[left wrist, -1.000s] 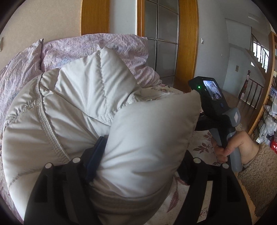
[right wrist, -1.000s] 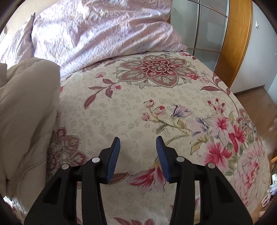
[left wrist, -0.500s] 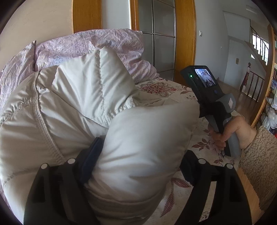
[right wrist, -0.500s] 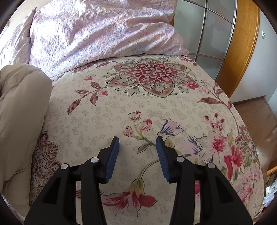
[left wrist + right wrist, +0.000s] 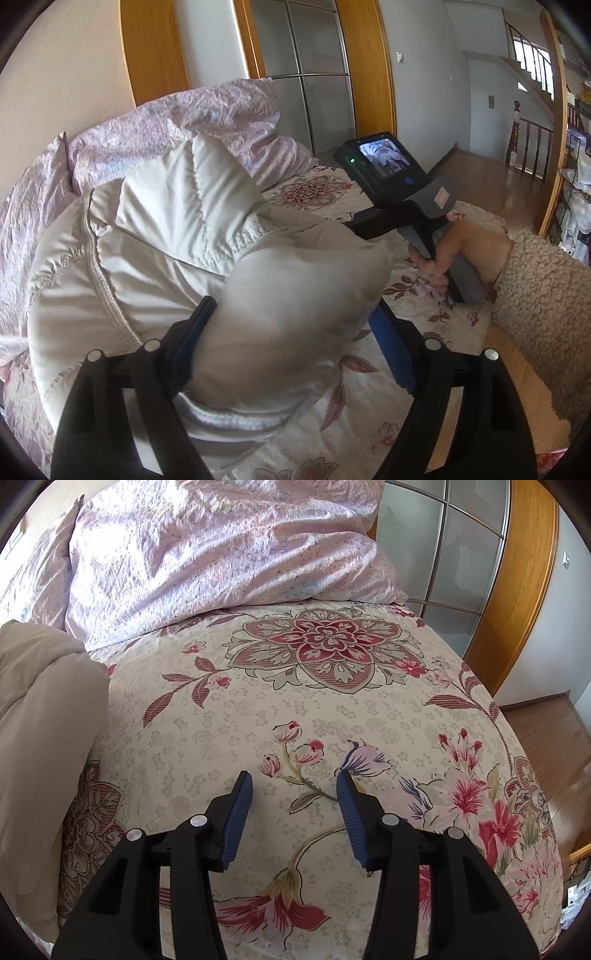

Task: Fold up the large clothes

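A pale grey puffer jacket (image 5: pixel 166 221) lies bunched on the floral bed cover (image 5: pixel 207 716). One puffy fold of it sits between the jaws of my left gripper (image 5: pixel 291 308). Those jaws are opening: the left pad (image 5: pixel 195 328) still touches the fabric, and the right pad (image 5: pixel 388 347) stands clear of it. My right gripper (image 5: pixel 294 777) hovers open over bare bed cover, its jaws spreading slightly with nothing between them. The jacket's edge (image 5: pixel 40 720) lies to its left. A hand (image 5: pixel 436 258) in a fleecy sleeve holds the right gripper's handle.
Lilac crumpled pillows (image 5: pixel 221 546) are piled at the head of the bed. A glass-panelled door with a wooden frame (image 5: pixel 517 590) stands behind on the right. Wooden floor (image 5: pixel 491 184) and a stair railing lie beyond the bed's right edge.
My left gripper's jaws have widened, and its right pad has come off the jacket fold. The left view has shifted sideways. The right gripper has tilted a little and opened slightly.
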Motion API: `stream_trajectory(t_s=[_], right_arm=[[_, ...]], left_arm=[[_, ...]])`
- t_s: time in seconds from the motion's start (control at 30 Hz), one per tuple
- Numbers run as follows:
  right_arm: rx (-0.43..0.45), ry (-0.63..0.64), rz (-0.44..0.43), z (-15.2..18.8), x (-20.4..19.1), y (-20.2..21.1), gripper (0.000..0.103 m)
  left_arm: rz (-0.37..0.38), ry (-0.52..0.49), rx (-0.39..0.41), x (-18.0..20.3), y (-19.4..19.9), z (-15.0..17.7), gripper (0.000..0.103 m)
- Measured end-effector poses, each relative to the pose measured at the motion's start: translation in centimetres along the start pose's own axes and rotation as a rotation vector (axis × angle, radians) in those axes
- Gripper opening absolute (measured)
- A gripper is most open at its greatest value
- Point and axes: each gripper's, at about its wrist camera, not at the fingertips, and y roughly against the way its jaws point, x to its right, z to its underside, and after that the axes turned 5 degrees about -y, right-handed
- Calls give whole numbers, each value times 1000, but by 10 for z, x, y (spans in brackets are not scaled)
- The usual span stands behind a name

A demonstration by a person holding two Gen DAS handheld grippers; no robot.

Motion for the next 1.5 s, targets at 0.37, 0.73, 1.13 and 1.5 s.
stream_trajectory(t_s=[0.37, 0.73, 1.13, 1.5], right_arm=[[1, -6, 9, 0, 1, -1, 52], [3, -19, 22, 0, 2, -1, 57], [6, -23, 28, 1, 3, -2, 58], [0, -37, 69, -1, 4, -3, 67]], left_arm=[[-88, 286, 78, -105, 76, -10, 89], [-329, 348, -21, -172, 47, 3, 89], [-338, 304, -59, -159, -7, 15, 90], [-352, 310, -85, -158, -45, 28, 93]])
